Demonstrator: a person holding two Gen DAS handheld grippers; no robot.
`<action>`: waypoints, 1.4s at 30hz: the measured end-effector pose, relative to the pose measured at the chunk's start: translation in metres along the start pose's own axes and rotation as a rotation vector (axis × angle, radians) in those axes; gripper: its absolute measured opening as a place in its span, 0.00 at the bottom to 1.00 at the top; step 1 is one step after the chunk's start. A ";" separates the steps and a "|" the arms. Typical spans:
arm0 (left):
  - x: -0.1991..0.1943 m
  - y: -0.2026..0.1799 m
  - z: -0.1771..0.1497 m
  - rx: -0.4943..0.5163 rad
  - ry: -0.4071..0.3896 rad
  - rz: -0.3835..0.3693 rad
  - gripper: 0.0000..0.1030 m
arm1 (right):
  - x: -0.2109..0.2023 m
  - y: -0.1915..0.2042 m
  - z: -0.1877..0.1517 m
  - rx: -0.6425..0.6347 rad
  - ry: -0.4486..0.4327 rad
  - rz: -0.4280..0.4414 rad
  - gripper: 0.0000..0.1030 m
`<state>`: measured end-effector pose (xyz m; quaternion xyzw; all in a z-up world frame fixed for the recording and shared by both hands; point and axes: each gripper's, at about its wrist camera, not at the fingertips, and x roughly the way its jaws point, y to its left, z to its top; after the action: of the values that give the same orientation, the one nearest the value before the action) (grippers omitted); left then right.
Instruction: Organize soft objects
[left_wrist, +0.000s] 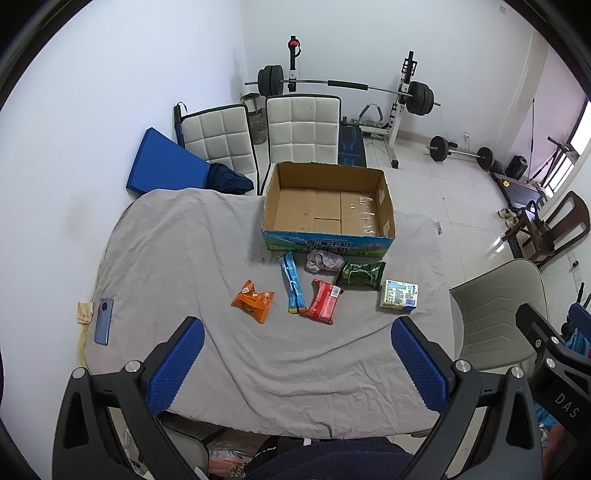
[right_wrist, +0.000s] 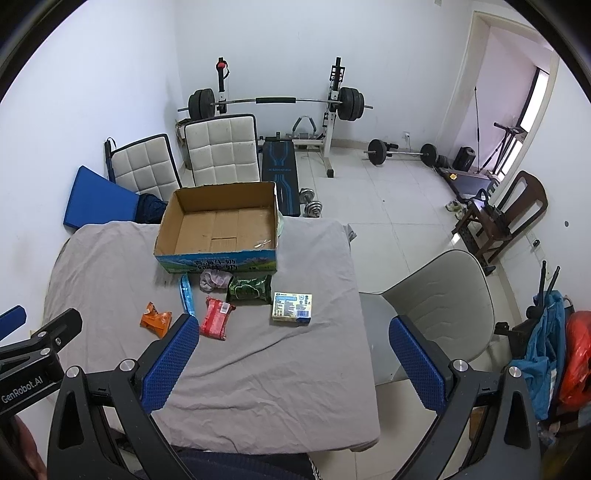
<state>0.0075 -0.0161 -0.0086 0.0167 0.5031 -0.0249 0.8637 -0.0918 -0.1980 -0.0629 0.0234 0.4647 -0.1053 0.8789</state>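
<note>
An empty cardboard box (left_wrist: 328, 206) (right_wrist: 221, 225) stands at the table's far side. In front of it lie an orange packet (left_wrist: 253, 301) (right_wrist: 156, 319), a blue packet (left_wrist: 293, 282) (right_wrist: 187, 294), a red packet (left_wrist: 324, 301) (right_wrist: 217, 318), a green packet (left_wrist: 360, 275) (right_wrist: 249, 288), a crumpled cloth (left_wrist: 323, 260) (right_wrist: 215, 277) and a small pale box (left_wrist: 399, 295) (right_wrist: 292, 308). My left gripper (left_wrist: 297, 360) and right gripper (right_wrist: 291, 363) are both open and empty, held high above the table's near edge.
A grey sheet (left_wrist: 177, 251) covers the table. A phone (left_wrist: 103, 320) lies at its left edge. Two white chairs (left_wrist: 301, 129) stand behind the table and a grey chair (right_wrist: 439, 306) to the right. Weight bench and barbells stand at the back wall.
</note>
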 end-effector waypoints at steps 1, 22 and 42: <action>0.000 -0.001 0.000 0.000 0.000 0.001 1.00 | 0.002 0.000 0.000 0.000 0.000 0.000 1.00; -0.002 0.003 0.002 -0.008 -0.013 0.009 1.00 | 0.003 0.004 0.004 -0.002 -0.005 -0.003 1.00; -0.004 0.004 0.008 -0.008 -0.026 0.012 1.00 | -0.006 0.004 0.009 -0.001 -0.031 -0.001 1.00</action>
<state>0.0123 -0.0121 -0.0011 0.0159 0.4918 -0.0178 0.8704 -0.0869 -0.1939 -0.0536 0.0210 0.4510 -0.1059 0.8860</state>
